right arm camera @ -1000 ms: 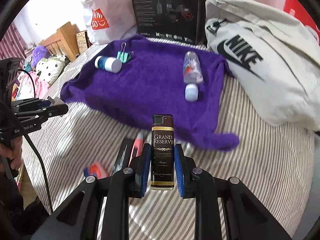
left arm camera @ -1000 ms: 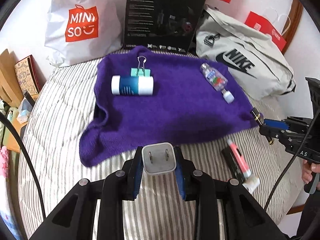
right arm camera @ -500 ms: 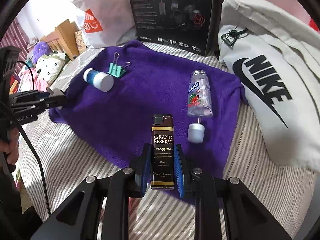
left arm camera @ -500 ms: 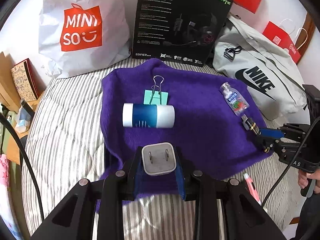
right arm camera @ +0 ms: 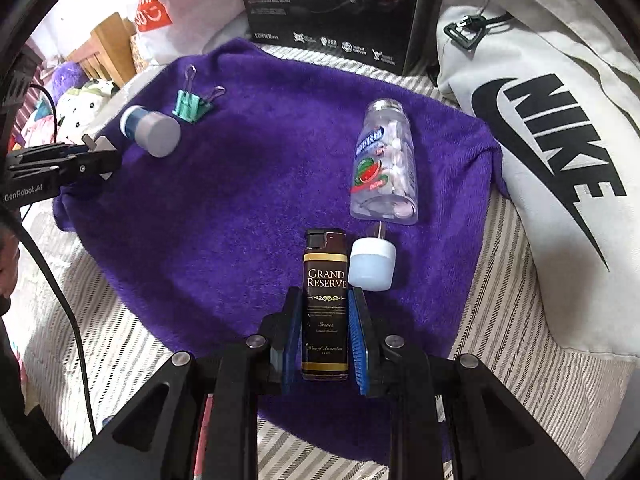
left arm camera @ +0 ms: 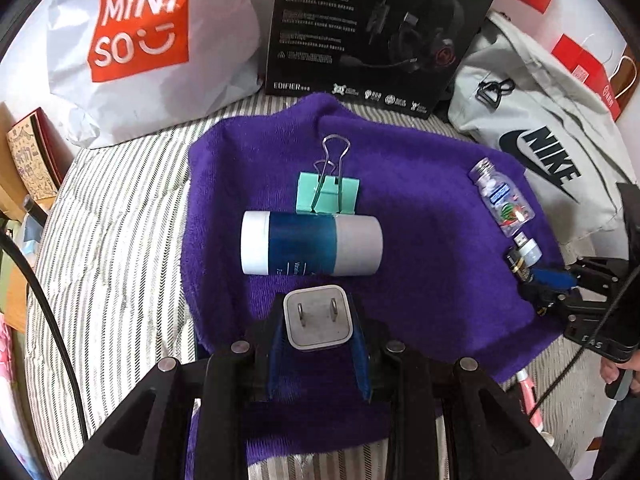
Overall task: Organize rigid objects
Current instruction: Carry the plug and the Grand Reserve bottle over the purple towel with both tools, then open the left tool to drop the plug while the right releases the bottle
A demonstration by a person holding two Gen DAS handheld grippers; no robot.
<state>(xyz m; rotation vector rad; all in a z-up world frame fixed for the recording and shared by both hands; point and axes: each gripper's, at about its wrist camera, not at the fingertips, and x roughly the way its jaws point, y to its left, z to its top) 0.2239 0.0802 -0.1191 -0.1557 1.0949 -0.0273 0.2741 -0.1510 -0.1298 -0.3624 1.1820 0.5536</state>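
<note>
1. The left gripper [left arm camera: 319, 354] is pinching a charger [left arm camera: 319, 317] over the towel [left arm camera: 420, 216], a tube [left arm camera: 311, 243] just ahead.
2. The right gripper [right arm camera: 325, 334] is clamping a lighter [right arm camera: 325, 303] beside the cap [right arm camera: 371, 264].
3. Next, likely lowering and releasing both onto the towel.

Both views are bright with soft, even daylight. Shadows are faint, a dim patch on the purple towel [left arm camera: 420, 248] under the jaws. The black box [left arm camera: 380, 28] shows slight sheen. The fisheye lens bends straight lines strongly and darkens the corners to black. The white shopping bag [left arm camera: 152, 48] looks slightly blurred; the centre is sharp.
</note>
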